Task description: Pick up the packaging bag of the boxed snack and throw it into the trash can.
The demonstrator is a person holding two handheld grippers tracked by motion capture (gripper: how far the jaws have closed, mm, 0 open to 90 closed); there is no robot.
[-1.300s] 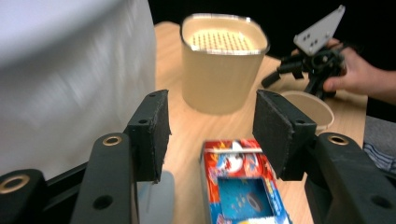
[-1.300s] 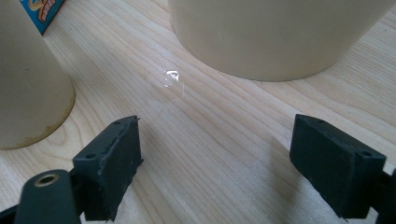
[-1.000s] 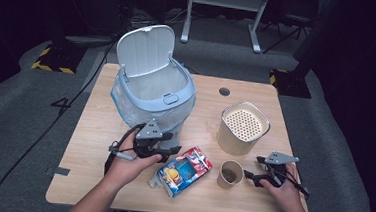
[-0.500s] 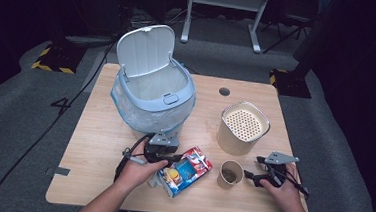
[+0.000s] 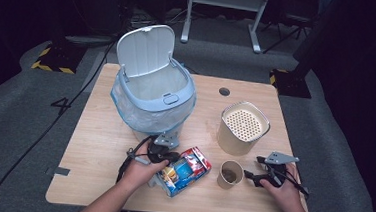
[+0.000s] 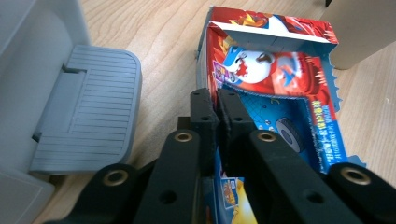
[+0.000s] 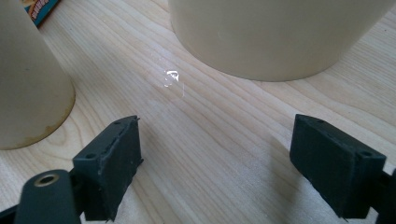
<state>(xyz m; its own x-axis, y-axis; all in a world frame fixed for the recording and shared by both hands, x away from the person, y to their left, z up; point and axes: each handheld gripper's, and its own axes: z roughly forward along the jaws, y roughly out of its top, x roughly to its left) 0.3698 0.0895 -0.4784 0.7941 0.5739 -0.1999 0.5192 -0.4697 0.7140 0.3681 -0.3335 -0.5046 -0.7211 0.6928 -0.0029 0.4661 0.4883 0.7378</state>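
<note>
- Here, the left claw (image 6: 217, 109) is clamped on the edge of a red and blue carton (image 6: 275, 93), its jaws pinched together over the cardboard wall.
- The carton (image 5: 185, 170) lies flat on the wooden counter (image 5: 99, 130), just in front of the pale blue bin (image 5: 152, 96) (lid raised, clear bag inside).
- The right claw (image 7: 215, 154) rests low over bare wood with its jaws spread wide, holding nothing.
- A small paper cup (image 5: 230, 174) stands between the carton and the right claw (image 5: 258, 177).
- A cream canister (image 5: 242, 127) with a perforated top stands just behind the cup.
</note>
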